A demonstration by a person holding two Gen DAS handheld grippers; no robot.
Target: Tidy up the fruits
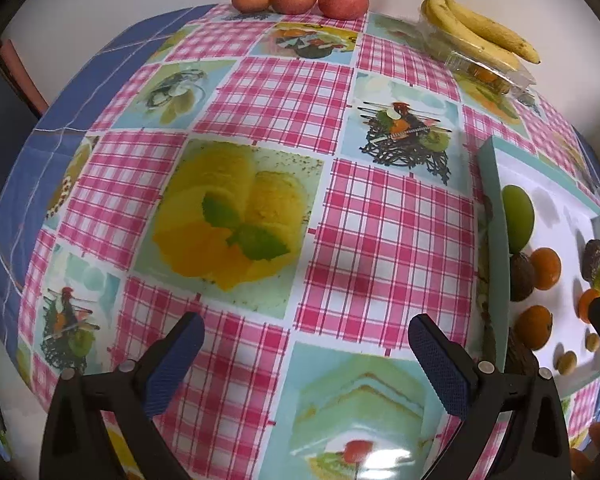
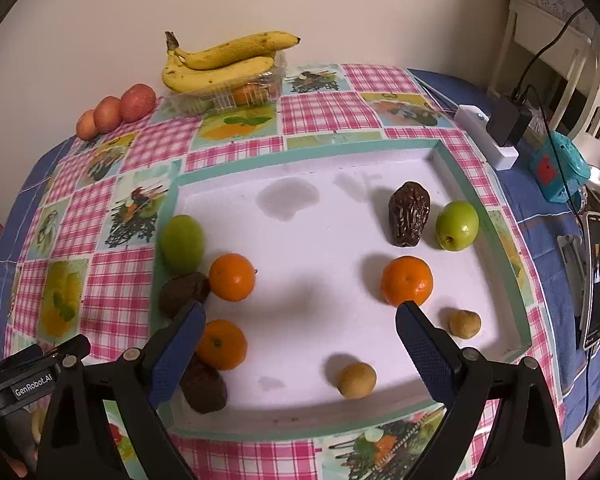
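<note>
Right gripper (image 2: 300,316) wide open (empty) above tray (image 2: 300,148)

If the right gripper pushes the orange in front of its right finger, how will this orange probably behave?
The orange looks round and sits free on the smooth white tray, so it would probably roll rather than slide. Its skin seems firm and dimpled, so the open right gripper could likely hold it without damage. The tray's raised rim should stop it.

Glossy tablecloth (image 1: 384,220); wrinkled date (image 2: 409,214)
</note>
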